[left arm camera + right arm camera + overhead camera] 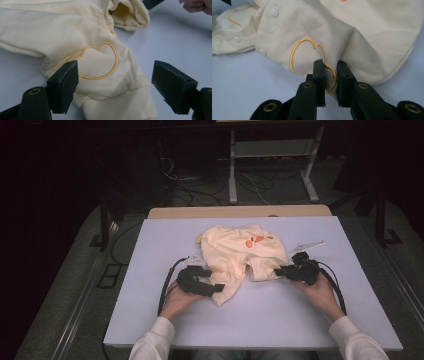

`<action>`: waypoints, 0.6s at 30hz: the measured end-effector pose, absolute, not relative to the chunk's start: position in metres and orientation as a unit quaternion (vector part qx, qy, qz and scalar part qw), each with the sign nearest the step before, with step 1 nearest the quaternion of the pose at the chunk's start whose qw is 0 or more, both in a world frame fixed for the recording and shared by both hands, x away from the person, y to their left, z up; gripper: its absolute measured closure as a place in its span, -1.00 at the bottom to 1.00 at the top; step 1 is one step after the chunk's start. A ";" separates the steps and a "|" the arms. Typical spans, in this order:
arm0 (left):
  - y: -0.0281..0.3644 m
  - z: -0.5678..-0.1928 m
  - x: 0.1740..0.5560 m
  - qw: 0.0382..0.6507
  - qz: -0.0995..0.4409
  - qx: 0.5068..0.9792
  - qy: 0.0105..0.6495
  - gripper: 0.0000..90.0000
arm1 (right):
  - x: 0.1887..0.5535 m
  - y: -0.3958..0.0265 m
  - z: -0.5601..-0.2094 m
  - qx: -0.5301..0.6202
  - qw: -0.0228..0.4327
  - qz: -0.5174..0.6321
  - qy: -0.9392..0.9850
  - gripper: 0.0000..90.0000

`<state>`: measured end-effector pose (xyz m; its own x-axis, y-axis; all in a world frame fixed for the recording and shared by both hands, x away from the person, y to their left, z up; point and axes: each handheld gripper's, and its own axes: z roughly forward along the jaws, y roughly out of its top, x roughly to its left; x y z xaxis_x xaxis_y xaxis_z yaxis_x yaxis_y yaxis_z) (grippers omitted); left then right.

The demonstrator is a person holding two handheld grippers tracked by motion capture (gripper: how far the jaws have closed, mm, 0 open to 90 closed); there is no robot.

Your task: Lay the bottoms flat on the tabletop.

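A pale yellow baby romper [239,255] lies crumpled near the middle of the white worktop [150,270], its shape hard to read under its own folds. The right tongs [329,75] are clamped on a fold of one leg, right across an embroidered heart outline [308,56], part of which the black jaws hide. The left tongs [115,85] stand apart, straddling the other leg just above its ribbed cuff [120,107] without pinching it. The cuff runs off the bottom of the left gripper view. Orange marks [255,241] on the chest are too small to make out.
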<state>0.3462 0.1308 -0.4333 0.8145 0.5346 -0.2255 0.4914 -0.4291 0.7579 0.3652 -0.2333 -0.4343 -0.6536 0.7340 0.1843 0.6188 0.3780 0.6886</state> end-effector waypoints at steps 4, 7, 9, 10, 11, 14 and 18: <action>0.127 -0.436 0.352 0.426 0.020 0.854 0.300 -0.27 | 0.365 -0.234 -0.432 0.408 0.077 0.382 0.825 0.75; 0.124 -0.437 0.357 0.406 0.012 0.864 0.298 -0.07 | 0.365 -0.234 -0.431 0.407 0.077 0.385 0.825 0.75; 0.121 -0.436 0.359 0.395 0.012 0.872 0.290 0.18 | 0.365 -0.234 -0.431 0.407 0.077 0.385 0.825 0.75; 0.120 -0.436 0.360 0.390 0.012 0.875 0.287 0.26 | 0.365 -0.234 -0.431 0.407 0.077 0.385 0.825 0.75; 0.117 -0.437 0.360 0.381 0.007 0.881 0.280 0.30 | 0.365 -0.235 -0.431 0.406 0.077 0.385 0.825 0.75; 0.110 -0.439 0.358 0.360 0.002 0.896 0.258 0.31 | 0.365 -0.235 -0.431 0.407 0.077 0.386 0.824 0.75; 0.108 -0.440 0.360 0.352 0.000 0.899 0.260 0.39 | 0.366 -0.235 -0.431 0.409 0.077 0.385 0.824 0.75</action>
